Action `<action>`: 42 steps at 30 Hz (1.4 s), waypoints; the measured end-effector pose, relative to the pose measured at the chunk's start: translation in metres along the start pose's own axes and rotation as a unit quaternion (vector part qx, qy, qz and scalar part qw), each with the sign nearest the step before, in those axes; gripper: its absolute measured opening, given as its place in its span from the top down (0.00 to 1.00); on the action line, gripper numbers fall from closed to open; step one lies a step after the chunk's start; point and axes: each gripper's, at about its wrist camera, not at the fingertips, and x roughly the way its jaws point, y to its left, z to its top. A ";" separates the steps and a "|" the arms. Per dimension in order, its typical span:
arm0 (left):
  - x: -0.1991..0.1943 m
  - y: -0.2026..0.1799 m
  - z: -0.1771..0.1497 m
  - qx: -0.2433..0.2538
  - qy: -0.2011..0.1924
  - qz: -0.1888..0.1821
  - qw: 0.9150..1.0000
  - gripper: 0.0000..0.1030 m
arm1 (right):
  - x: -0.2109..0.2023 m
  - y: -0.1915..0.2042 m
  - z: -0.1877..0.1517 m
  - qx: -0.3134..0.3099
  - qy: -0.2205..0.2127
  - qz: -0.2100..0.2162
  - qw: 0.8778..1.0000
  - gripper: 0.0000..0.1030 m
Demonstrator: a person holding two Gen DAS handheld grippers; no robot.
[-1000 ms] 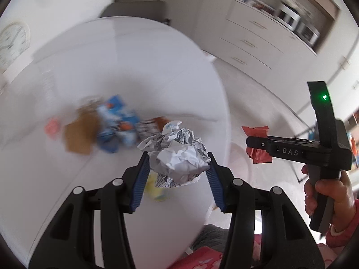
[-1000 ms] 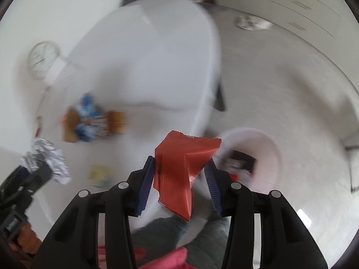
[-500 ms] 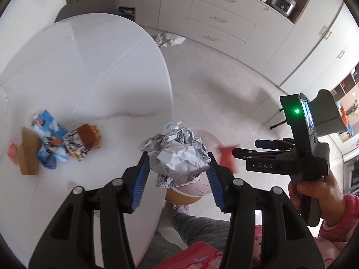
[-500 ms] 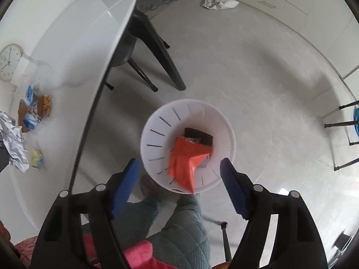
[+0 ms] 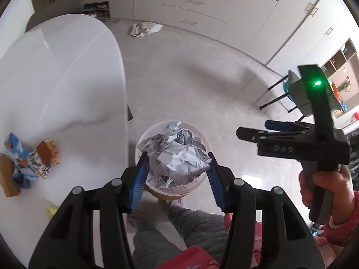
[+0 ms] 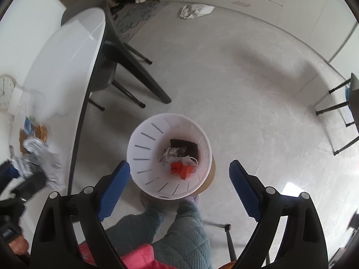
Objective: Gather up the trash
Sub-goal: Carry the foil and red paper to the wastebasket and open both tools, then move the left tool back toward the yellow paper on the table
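My left gripper (image 5: 177, 170) is shut on a crumpled ball of printed paper (image 5: 179, 159) and holds it right above the white trash bin (image 5: 199, 137) on the floor. My right gripper (image 6: 179, 186) is open and empty above the same bin (image 6: 143, 139). The red wrapper (image 6: 181, 169) lies at the bin's bottom with dark trash. The right gripper also shows in the left wrist view (image 5: 267, 132), and the paper ball shows blurred in the right wrist view (image 6: 40, 157). More trash lies on the white table: a blue packet (image 5: 15, 148), a brown-and-white wrapper (image 5: 44, 157), a yellow scrap (image 5: 52, 210).
The white table (image 5: 56, 78) edge runs just left of the bin. A dark chair (image 6: 125, 67) stands under the table. A white bag (image 5: 143, 28) lies on the floor by the cabinets. My legs are below the bin. Another chair (image 6: 341, 103) stands at the right.
My left gripper carried the paper ball from over the table to above the bin. My right gripper opened over the bin and the red wrapper dropped to the bottom.
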 end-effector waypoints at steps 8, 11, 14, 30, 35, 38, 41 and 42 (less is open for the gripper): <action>-0.001 -0.008 0.003 -0.001 -0.015 -0.014 1.000 0.16 | -0.012 -0.010 0.002 0.017 -0.018 -0.003 1.000 0.10; -0.008 -0.007 0.004 -0.004 -0.026 -0.012 1.000 0.13 | -0.009 -0.010 0.002 0.020 -0.016 -0.003 1.000 0.10; -0.013 -0.003 0.002 -0.016 -0.034 -0.009 0.999 0.13 | -0.009 -0.007 0.002 0.017 -0.016 -0.002 1.000 0.10; -0.057 0.062 -0.019 -0.103 -0.065 0.031 0.992 0.13 | -0.012 0.052 0.015 -0.027 -0.023 0.014 0.999 0.10; -0.079 0.110 -0.043 -0.166 -0.078 0.065 0.981 0.09 | -0.007 0.093 0.018 -0.067 -0.023 0.024 0.997 0.10; -0.089 0.141 -0.063 -0.207 -0.080 0.084 0.971 0.08 | -0.002 0.120 0.019 -0.096 -0.017 0.034 0.995 0.10; -0.092 0.167 -0.083 -0.247 -0.072 0.095 0.962 0.08 | 0.003 0.148 0.017 -0.126 -0.012 0.042 0.991 0.07; -0.092 0.172 -0.088 -0.256 -0.070 0.096 0.959 0.08 | 0.005 0.157 0.017 -0.137 -0.011 0.044 0.990 0.07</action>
